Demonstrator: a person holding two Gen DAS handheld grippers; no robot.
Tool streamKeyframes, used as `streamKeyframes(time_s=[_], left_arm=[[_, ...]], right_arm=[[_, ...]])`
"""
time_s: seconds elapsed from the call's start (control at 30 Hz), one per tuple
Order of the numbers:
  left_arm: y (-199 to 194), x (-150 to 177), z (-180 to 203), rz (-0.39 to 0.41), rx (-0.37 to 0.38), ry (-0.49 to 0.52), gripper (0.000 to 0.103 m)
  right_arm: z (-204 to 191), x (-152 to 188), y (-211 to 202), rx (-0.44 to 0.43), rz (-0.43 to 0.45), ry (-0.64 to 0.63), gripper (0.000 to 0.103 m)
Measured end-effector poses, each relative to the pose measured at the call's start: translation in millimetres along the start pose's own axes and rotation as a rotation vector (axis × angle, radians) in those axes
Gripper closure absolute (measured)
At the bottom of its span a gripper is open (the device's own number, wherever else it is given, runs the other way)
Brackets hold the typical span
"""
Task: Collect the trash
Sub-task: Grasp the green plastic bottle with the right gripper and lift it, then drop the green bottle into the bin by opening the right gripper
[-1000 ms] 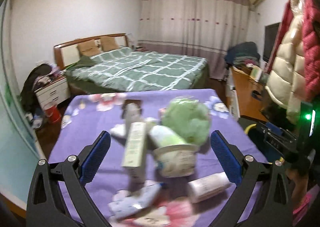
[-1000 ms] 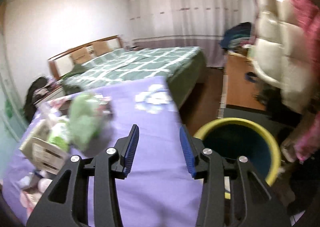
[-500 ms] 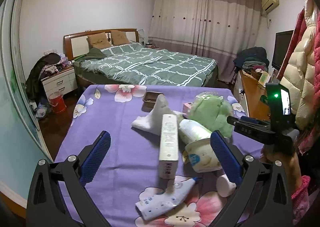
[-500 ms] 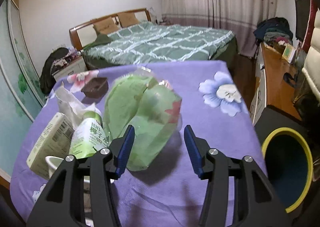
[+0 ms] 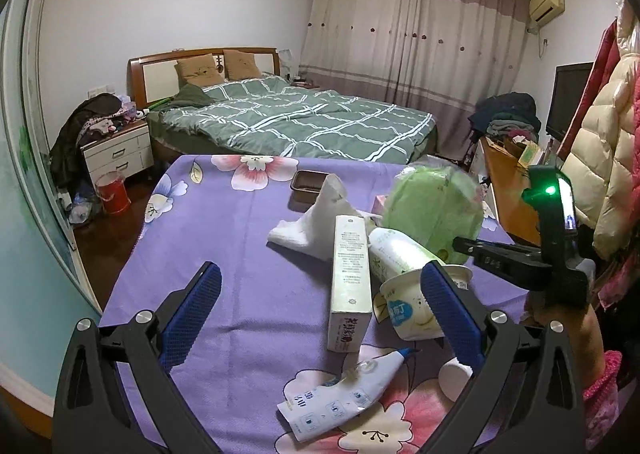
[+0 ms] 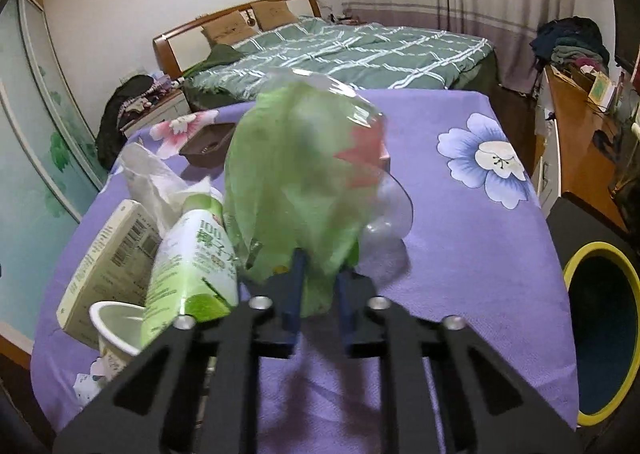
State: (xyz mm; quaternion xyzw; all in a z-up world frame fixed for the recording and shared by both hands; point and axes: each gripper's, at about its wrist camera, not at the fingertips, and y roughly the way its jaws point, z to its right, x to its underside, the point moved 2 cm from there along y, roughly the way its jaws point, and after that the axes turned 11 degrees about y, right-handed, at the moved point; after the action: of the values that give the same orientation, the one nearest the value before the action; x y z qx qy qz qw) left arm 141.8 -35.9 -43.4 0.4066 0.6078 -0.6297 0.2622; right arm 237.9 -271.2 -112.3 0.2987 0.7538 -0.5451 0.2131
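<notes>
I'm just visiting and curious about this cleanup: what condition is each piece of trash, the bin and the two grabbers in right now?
green plastic bag: puffed up, pinched at its near end by the right gripper, whose jaws have just closed.
left gripper: open, holding nothing.
long carton: lying flat.
yogurt cup: tipped on its side, empty.
green-label bottle: lying against the cup.
white tissue: crumpled.
squeezed pouch: flattened.
yellow-rimmed bin: open-topped, beside the table.

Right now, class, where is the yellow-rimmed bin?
In the right wrist view, the yellow-rimmed bin stands on the floor at the far right, just beyond the purple tablecloth's right edge.
</notes>
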Motion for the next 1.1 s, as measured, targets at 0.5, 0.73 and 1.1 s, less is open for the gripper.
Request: streamKeyframes(time_s=[0.5, 0.73, 1.1], left_arm=[[-2, 4, 15, -0.001, 0.017, 0.028, 0.005], [-10, 3, 27, 0.005, 0.024, 0.046, 0.005], [-11, 1, 55, -0.002, 0.061, 0.095, 0.005]], right_arm=[[1, -3, -83, -0.100, 0.179, 0.013, 0.102], [14, -11, -124, -0.109, 0.277, 0.034, 0.102], [90, -16, -162, 0.032, 0.374, 0.128, 0.102]])
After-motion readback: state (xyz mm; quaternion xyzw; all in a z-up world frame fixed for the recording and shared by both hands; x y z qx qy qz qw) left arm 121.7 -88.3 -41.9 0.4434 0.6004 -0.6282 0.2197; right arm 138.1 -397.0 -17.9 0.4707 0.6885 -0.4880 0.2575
